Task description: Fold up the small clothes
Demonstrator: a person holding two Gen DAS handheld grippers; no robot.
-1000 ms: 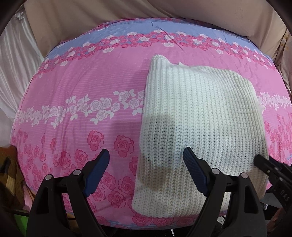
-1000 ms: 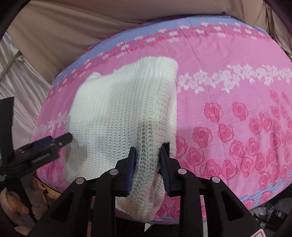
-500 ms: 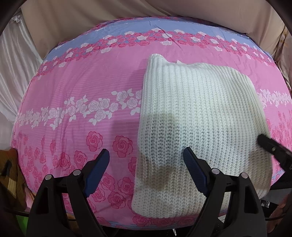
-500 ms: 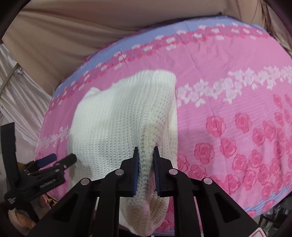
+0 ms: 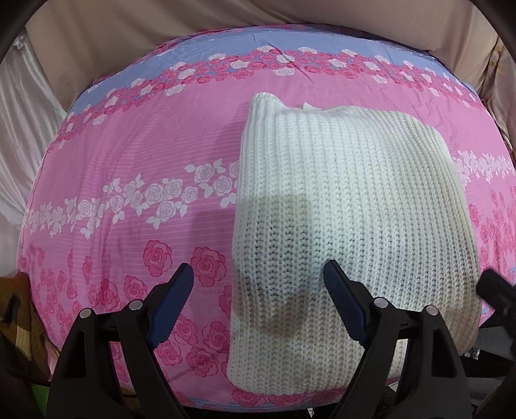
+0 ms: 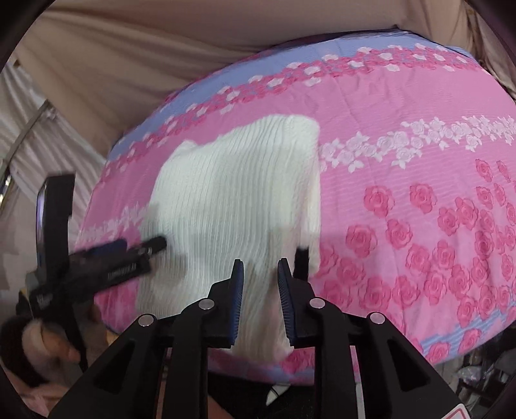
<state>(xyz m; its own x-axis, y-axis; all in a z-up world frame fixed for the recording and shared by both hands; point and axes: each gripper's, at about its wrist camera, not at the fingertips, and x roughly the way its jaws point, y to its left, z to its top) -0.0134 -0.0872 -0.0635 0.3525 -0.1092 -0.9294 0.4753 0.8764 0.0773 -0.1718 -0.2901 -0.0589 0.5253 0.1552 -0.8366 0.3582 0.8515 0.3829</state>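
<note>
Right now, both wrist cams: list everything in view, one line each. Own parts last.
knit sweater: 1, white, folded flat on the bedcover, near edge at the bed's front edge
bedcover: 1, pink with rose print and a lilac band at the far edge, spread under the sweater
beige fabric: 1, beige, behind the bed's far edge
pale curtain: 1, off-white, pleated, left of the bed
left gripper: 1, black with blue pads, jaws wide open above the sweater's left near edge, holding nothing
right gripper: 1, black with blue pads, jaws have just been opening, sweater's near edge between them, pads not pressing
hand: 1, on the left gripper's handle, lower left of right wrist view
</note>
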